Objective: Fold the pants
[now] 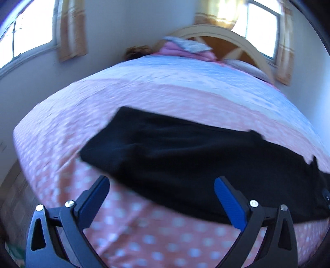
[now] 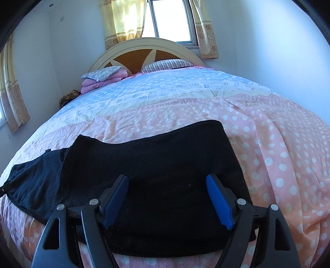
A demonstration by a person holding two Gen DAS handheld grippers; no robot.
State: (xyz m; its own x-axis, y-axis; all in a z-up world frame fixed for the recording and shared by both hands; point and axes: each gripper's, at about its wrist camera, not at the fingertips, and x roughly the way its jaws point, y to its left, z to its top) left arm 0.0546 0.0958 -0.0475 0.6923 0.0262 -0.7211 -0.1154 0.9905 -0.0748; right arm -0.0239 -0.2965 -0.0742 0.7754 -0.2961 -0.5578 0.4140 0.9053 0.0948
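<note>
Black pants (image 1: pixel 185 156) lie flat across the near part of a bed with a pink and blue dotted cover (image 1: pixel 144 90). In the blurred left wrist view my left gripper (image 1: pixel 162 181) is open just above the pants' near left edge, nothing between its blue pads. In the right wrist view the pants (image 2: pixel 154 160) show a folded layer lying over a thinner part that reaches left. My right gripper (image 2: pixel 167 179) is open over the folded part, its blue pads (image 2: pixel 219 201) clear of the cloth.
A curved wooden headboard (image 2: pixel 144 49) stands at the far end with a striped pillow (image 2: pixel 167 64) and folded pink bedding (image 2: pixel 103 80). Curtained windows (image 2: pixel 171 18) are behind and at the left. The bed cover (image 2: pixel 278 144) spreads wide to the right of the pants.
</note>
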